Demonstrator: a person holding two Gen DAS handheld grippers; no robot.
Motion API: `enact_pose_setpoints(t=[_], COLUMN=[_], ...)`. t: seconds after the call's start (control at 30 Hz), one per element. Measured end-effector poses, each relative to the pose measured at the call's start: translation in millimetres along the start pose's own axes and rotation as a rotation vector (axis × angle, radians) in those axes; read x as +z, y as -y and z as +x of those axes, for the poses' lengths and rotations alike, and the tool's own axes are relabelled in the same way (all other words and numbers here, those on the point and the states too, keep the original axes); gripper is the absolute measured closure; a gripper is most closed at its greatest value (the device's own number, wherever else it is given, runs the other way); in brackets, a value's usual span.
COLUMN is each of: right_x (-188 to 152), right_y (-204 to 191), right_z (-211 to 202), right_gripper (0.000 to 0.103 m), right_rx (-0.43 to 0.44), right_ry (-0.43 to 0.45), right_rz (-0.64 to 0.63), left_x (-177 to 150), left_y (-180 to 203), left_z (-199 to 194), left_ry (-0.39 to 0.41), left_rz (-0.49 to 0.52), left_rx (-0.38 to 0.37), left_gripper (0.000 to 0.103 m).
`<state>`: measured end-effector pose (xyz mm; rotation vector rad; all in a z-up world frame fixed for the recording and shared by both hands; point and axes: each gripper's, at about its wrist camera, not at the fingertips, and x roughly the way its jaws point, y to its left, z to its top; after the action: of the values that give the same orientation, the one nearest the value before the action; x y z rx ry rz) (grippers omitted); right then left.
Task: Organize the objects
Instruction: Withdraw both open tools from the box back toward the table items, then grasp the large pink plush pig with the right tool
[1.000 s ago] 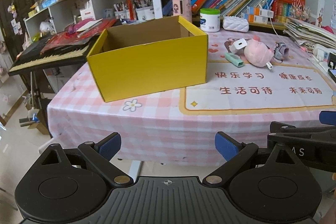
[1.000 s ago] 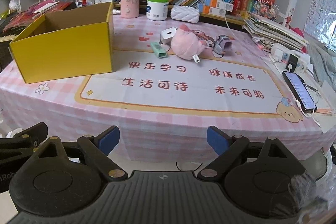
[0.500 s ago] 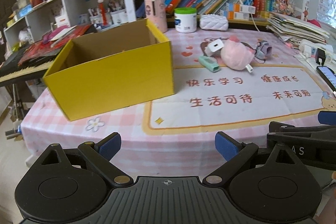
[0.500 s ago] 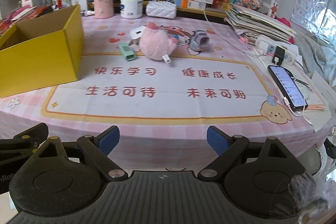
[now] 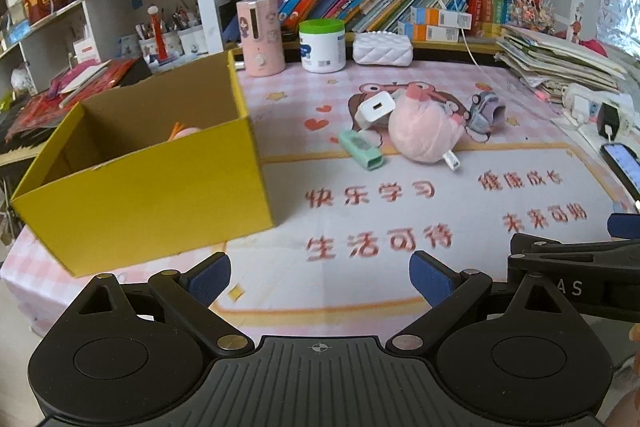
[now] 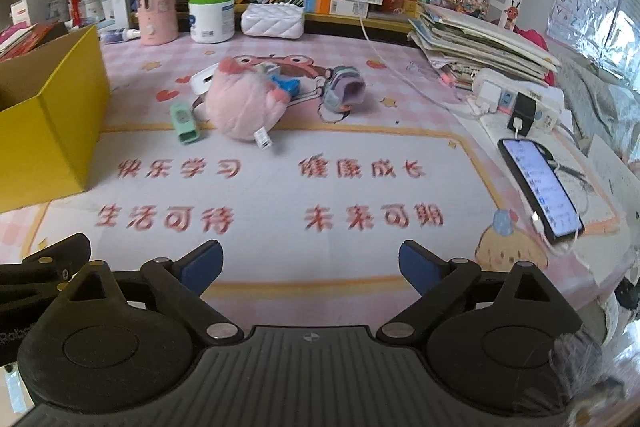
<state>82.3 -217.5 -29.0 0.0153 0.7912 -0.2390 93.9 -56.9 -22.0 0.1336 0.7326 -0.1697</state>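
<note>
Well ahead of both pairs of jaws, on the printed desk mat (image 6: 344, 251), lies the loose cluster: a pink plush toy (image 6: 246, 107) in the middle, a mint-green oblong gadget (image 6: 183, 125) just to its left, a white charger block (image 5: 375, 108) touching its far-left side, and a small grey-purple piece, possibly a toy car (image 6: 343, 94), a little to its right. Left of the left gripper (image 5: 320, 273) stands the yellow cardboard box (image 5: 160, 203), open-topped, with something pink (image 5: 185, 132) showing inside. The left gripper's jaws stand wide apart with nothing between them. The right gripper (image 6: 310, 261) hovers over the mat's near edge, its jaws opening, also empty. Right of its jaws a lit smartphone (image 6: 540, 187) lies plugged in, with a power strip (image 6: 516, 103) beyond it.
</note>
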Motion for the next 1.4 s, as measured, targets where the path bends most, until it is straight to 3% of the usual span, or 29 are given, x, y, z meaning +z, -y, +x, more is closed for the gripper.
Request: enact_pose_setpoints(t=[0.8,1.13,1.4], right_x=[72,89,119], right_y=[51,52,28], right_z=[75,99,121], right_gripper=[0.004,0.011,0.007], right_rx=[0.153,0.250,0.437], right_ry=[0.078,0.027,0.019], right_rz=[-0.012,-0.016,-0.051], left_x=[62,69,66], left_y=[44,47,40], left_z=[58,72,78], left_ry=[0.023,-0.015,-0.058], left_rz=[-0.088,-0.090,-0.094], left_rx=[0.073,0.070,0.099], left_gripper=[0.005,0.005,0.005])
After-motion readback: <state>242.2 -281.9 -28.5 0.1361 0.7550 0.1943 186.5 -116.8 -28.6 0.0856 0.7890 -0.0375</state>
